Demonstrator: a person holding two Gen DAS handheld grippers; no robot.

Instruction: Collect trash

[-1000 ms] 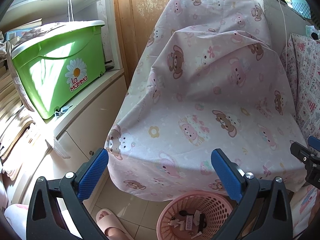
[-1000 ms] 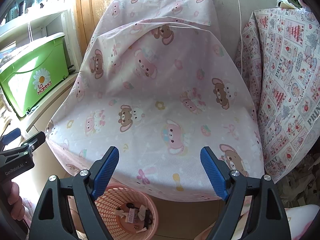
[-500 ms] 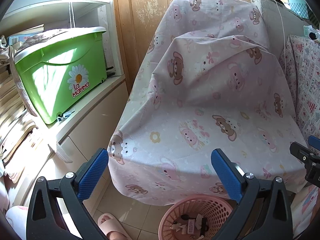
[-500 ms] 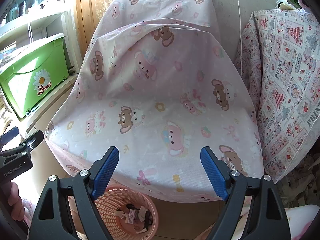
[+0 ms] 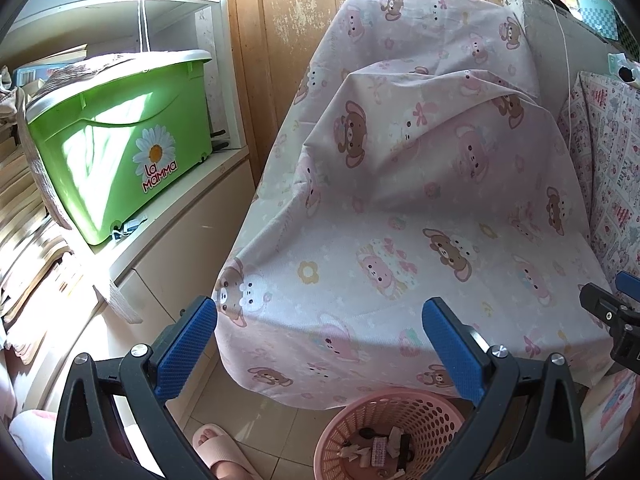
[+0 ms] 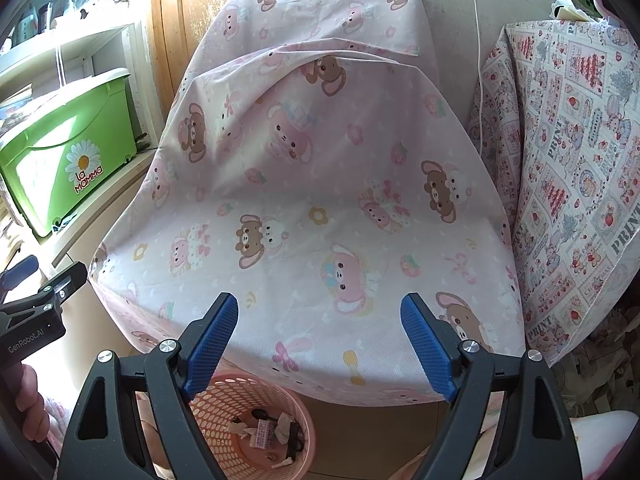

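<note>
A small room is shown, filled mostly by a seat-shaped piece of furniture draped in a pale pink cotton sheet printed with cartoon bears [image 5: 400, 208]. Behind it a worn wooden panelled door [image 5: 304, 12] is seen. On the left, a lime-green plastic storage box with a daisy label [image 5: 120, 148] is set on a white cabinet shelf [image 5: 168, 232]. On the right, a second cloth in a pink-and-white patchwork print [image 6: 572, 168] is hung over another piece of furniture, touching the sheet's side.

The floor is laid with pale tiles [image 5: 264, 416]. On it, just under the sheet's front hem, a round pink perforated plastic waste basket [image 6: 224, 408] is stood; small scraps of trash [image 6: 268, 432] are seen lying at its bottom. A narrow strip of bare tile is left between the cabinet and the sheet, where a foot in a pink slipper [image 5: 218, 448] is placed.

The left tongs [image 5: 320, 352] are held apart with nothing between their blue pads, as are the right tongs [image 6: 320, 344]; both are poised above the basket's rim and the sheet's front edge, touching neither.

What lies beneath the sheet is concealed. The basket is partly covered by the tongs' black frames in both views, and its contents are too small to be identified individually. Papers stacked at the far left are blurred.
</note>
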